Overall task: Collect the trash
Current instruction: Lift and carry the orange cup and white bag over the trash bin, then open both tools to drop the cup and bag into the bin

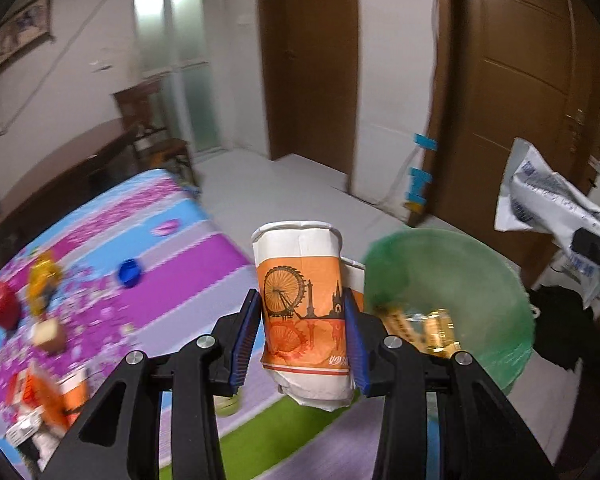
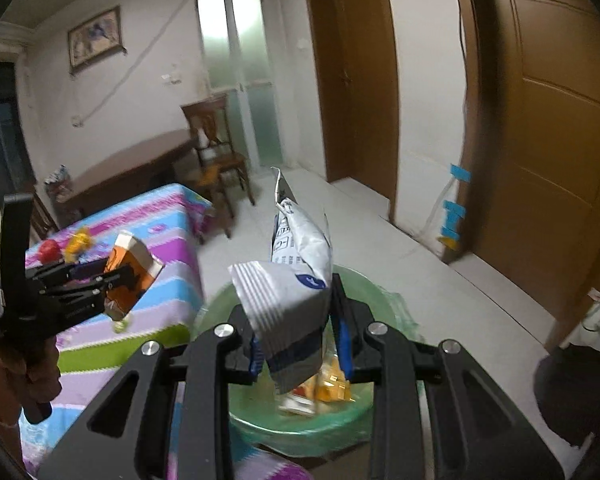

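My left gripper (image 1: 302, 332) is shut on a crushed orange-and-white paper cup (image 1: 304, 300), held in the air beside the green-lined trash bin (image 1: 496, 272). My right gripper (image 2: 300, 332) is shut on a silver-white snack bag (image 2: 296, 280), held right over the bin (image 2: 384, 296), which holds several wrappers (image 2: 328, 388). The left gripper with the cup (image 2: 130, 276) shows at the left of the right wrist view. The bag (image 1: 540, 196) shows at the right of the left wrist view.
A table with a striped purple, blue and green cloth (image 1: 188, 280) holds a red apple (image 1: 4, 304), a yellow wrapper (image 1: 44, 280), a blue cap (image 1: 129, 273) and orange cartons (image 1: 48, 396). A wooden chair (image 2: 216, 152), a dark table and brown doors stand behind. A black object (image 2: 572, 392) lies on the floor at the right.
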Available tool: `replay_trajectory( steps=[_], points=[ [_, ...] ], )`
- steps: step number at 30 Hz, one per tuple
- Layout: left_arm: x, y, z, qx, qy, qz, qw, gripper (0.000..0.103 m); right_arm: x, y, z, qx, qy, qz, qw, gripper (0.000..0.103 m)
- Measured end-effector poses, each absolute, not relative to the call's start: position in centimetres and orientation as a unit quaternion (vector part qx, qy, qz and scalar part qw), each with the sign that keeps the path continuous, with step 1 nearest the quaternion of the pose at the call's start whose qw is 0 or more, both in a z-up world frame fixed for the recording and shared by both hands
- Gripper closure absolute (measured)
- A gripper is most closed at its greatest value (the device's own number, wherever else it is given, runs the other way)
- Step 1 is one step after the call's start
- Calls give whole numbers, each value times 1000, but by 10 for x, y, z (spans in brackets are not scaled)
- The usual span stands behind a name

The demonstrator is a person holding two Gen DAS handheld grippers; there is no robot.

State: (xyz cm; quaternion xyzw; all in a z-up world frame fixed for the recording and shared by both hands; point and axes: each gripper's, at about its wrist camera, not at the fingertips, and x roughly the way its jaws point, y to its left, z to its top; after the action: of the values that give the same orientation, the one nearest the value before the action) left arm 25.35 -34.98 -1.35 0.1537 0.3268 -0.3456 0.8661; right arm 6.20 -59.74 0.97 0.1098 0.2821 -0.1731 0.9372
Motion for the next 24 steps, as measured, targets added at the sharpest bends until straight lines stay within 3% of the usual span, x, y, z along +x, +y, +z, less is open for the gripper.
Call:
replay_trajectory(
  steps=[11,24],
  points=[
    [247,-437,-40,194,355,-410,817,61,65,-630,-10,127,358,-173,909,76],
    [242,-459,-59,217,366,-422,801,61,76,-643,-17,141,386,-174,895,76]
  ],
)
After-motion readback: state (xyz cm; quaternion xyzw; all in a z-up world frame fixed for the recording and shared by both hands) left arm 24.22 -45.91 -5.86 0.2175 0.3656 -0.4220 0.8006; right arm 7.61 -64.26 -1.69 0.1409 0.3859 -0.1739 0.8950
